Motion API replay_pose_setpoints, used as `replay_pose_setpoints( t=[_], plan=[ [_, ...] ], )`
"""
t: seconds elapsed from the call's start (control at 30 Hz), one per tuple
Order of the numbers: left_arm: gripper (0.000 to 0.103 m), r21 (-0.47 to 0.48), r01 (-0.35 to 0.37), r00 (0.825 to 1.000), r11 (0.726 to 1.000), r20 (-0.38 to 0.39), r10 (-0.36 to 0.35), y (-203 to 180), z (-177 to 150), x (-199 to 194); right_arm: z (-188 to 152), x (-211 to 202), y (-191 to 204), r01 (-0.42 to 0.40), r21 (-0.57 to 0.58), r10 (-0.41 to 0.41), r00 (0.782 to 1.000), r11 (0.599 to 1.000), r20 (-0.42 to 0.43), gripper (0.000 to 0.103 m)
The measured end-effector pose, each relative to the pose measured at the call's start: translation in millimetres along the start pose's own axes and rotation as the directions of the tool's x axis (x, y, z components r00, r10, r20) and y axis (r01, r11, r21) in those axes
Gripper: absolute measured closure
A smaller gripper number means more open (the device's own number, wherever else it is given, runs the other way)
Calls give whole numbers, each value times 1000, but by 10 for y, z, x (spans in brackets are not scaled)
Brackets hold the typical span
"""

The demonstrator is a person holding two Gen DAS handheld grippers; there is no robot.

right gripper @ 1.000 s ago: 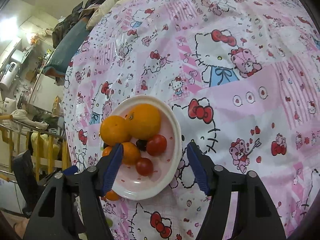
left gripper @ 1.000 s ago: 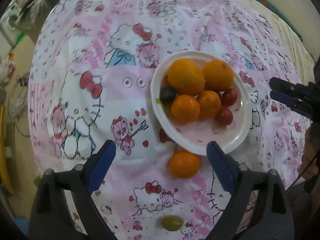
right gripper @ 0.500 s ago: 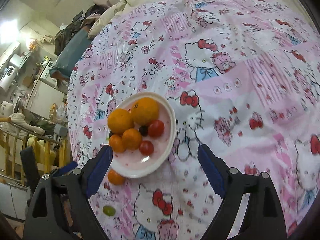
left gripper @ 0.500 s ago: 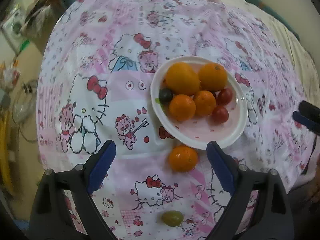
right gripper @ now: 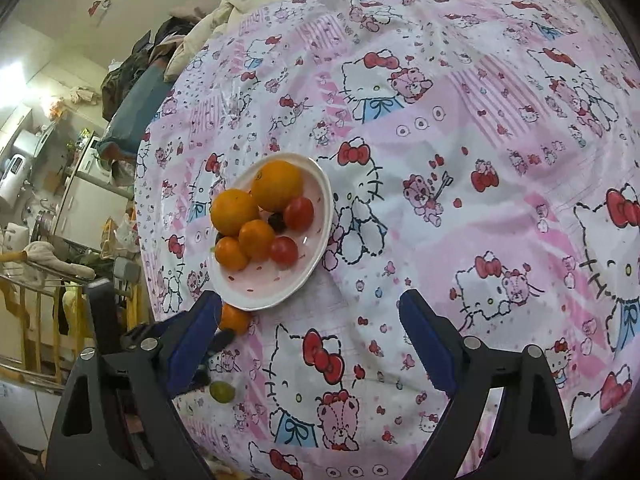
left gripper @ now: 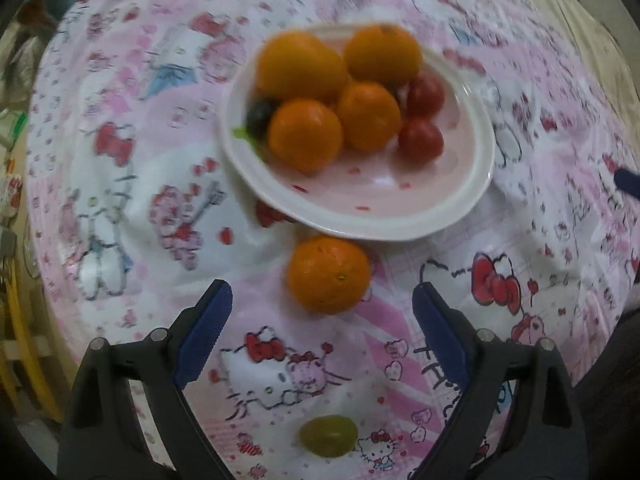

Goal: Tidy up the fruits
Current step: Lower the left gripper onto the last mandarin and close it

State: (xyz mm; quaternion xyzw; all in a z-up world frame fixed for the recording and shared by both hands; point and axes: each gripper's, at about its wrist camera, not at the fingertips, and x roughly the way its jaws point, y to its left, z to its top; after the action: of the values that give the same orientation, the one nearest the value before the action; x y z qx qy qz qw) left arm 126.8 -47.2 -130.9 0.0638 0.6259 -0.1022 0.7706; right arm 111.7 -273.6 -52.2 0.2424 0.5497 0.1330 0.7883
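Left wrist view: five oranges [left gripper: 329, 274], two tomatoes [left gripper: 421, 139], one grape [left gripper: 328, 435]

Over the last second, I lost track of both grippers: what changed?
The left gripper, open, closed in on the loose orange below the plate. The right gripper, open, backed away. Nothing was grasped; the fruit and the green grape stayed put.

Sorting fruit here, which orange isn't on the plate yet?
The orange lying on the cloth just outside the plate rim, ahead of the open left gripper.
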Motion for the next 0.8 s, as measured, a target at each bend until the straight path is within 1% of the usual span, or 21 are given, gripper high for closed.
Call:
replay_pose_setpoints(
  t=[0.1,0.17,0.23,0.27,0.3,0.33,0.4,0.43,0.67,0.7,0.8],
  plan=[
    [17,22,-23,1000,999,-1,23,-46,35,64,20,-14,10,-8,-7,8,1000,1000,-1,11],
    [22,29,-32,999,999,-6,33,-67,58,109,30,-37,-3,-14,-3,14,1000,1000,3,11],
    [35,34,-36,999,999,-17,36,-89,84,156,32,-49,-28,-13,2,13,1000,1000,6,11],
    [38,35,-39,999,999,-20,40,-95,92,171,30,-52,-42,-14,6,14,1000,1000,6,11],
    [44,34,-43,999,999,-19,43,-100,101,181,29,-52,-57,-14,12,14,1000,1000,4,11],
    [52,30,-47,999,998,-10,47,-100,115,175,30,-54,-65,-15,14,15,1000,1000,5,11],
    [60,25,-45,999,999,-4,45,-90,141,163,31,-60,-76,-15,15,15,1000,1000,6,11],
    [63,20,-31,1000,999,-3,31,-83,151,158,33,-67,-78,-14,16,14,1000,1000,8,11],
    [65,-6,-13,1000,1000,3,13,-60,169,105,49,-114,-109,-20,33,19,1000,999,19,11],
    [65,-13,-11,1000,1000,7,11,13,136,38,50,-116,-104,-18,31,18,1000,999,20,11],
    [65,-31,-20,999,999,24,21,71,105,-68,54,-119,-87,-22,22,22,1000,1000,20,11]
  ],
)
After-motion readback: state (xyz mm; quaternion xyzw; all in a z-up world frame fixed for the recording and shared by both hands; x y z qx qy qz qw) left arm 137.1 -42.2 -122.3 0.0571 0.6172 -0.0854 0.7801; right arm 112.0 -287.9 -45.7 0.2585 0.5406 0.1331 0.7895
